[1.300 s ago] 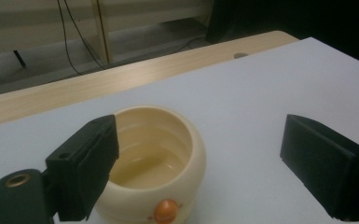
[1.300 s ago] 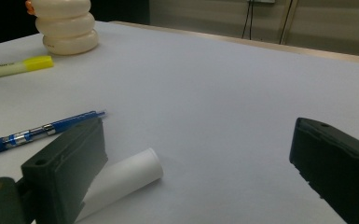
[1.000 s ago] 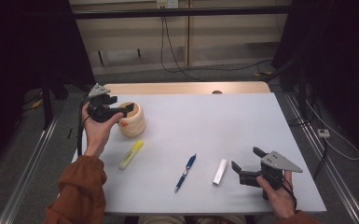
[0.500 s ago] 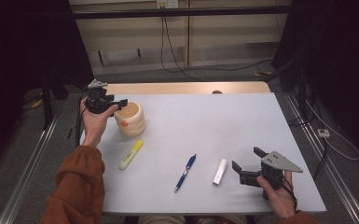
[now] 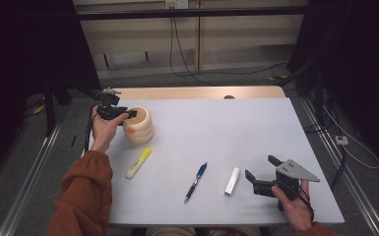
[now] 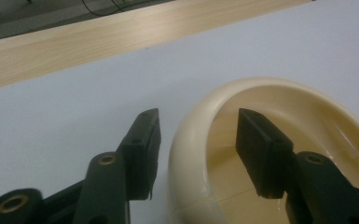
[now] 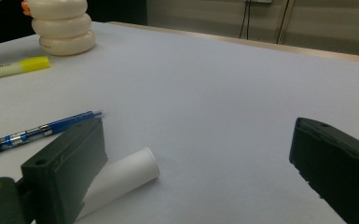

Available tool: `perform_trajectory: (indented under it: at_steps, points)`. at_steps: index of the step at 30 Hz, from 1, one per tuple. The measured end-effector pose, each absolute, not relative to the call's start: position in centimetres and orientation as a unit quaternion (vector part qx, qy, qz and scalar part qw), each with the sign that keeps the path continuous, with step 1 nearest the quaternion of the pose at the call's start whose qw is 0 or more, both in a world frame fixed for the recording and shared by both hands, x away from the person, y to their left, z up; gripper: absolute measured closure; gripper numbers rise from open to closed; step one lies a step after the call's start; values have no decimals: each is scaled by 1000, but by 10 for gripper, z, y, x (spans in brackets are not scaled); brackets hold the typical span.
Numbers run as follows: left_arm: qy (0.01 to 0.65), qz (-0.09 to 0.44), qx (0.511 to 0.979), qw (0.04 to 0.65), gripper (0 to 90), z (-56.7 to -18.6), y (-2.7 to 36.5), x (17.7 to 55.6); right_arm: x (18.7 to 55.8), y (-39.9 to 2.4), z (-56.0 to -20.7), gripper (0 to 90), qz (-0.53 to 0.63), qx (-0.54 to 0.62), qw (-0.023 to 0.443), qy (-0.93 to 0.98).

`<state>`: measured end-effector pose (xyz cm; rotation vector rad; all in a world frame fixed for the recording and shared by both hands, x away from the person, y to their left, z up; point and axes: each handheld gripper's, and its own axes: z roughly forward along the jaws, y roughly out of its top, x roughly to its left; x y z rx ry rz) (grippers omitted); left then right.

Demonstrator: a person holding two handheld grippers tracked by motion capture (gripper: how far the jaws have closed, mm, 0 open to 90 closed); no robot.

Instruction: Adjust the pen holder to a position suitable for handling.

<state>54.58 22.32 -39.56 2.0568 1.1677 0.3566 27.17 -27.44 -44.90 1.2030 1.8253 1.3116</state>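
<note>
A cream ribbed cup (image 5: 140, 127) stands at the table's far left. My left gripper (image 5: 128, 114) straddles its near-left rim. In the left gripper view, one jaw is outside the wall and the other inside the cup (image 6: 279, 98), with my left gripper (image 6: 198, 115) showing a small gap on each side. Its jaws have just been closing and do not press on the wall. My right gripper (image 5: 259, 166) rests open at the front right beside a white cylinder (image 5: 232, 180). In the right gripper view, that cylinder (image 7: 121, 179) lies by the left jaw of my right gripper (image 7: 198, 128).
A blue pen (image 5: 196, 182) lies at the front middle and a yellow highlighter (image 5: 139, 162) to its left. The grey table (image 5: 226, 123) has a wooden strip along its far edge. The right gripper view also has the pen (image 7: 37, 133), highlighter (image 7: 14, 67) and cup (image 7: 63, 23).
My left gripper has sunk onto the cup's rim and its jaws have narrowed around the wall. The right gripper has kept still.
</note>
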Motion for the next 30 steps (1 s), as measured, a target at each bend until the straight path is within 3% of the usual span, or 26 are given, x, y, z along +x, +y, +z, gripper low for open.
perform_trajectory:
  at_steps: [13, 30]
  points:
    - [463, 127, 798, 364, 734, -400, 229, 551, 272, -274, -449, 31, 491, 451, 289, 687]
    - [470, 134, 785, 381, 752, -385, 229, 541, 272, -275, -449, 32, 490, 452, 291, 687]
